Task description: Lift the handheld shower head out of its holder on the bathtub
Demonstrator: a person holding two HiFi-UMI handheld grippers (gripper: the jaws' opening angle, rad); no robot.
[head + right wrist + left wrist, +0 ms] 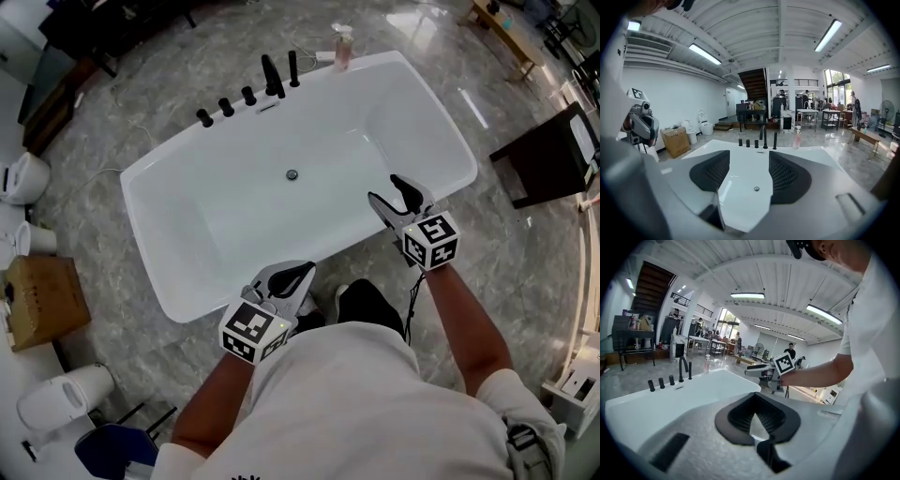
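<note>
**Item:** slim black rod-shaped handheld shower head [293,67], upright in its holder on the far rim of the glossy white freestanding bathtub [441,117]. It is last in a row of black fittings, just beside the tall curved black spout [272,75]. A pink pump bottle [343,47] stands beyond the rim.

**Tools:** right gripper [387,192] is over the near rim with its jaws spread and only the tub showing between them. Left gripper [286,278] is low by the person's body, jaws pressed together at the tips and empty. Both are well apart from the item.

**Hazards, as judged:**
- The whole basin lies between the jaws and the item, so a stretched approach may arrive skewed.
- The spout stands close enough that wide jaws could knock it or clamp it by mistake.
- A pull off the rod's axis could make it bind in the holder.
- A thin, smooth rod may twist or slip between the pads.

**Appearance:** matte-looking, straight and narrow, a little shorter than the spout. The holder and any hose are too small to make out.
</note>
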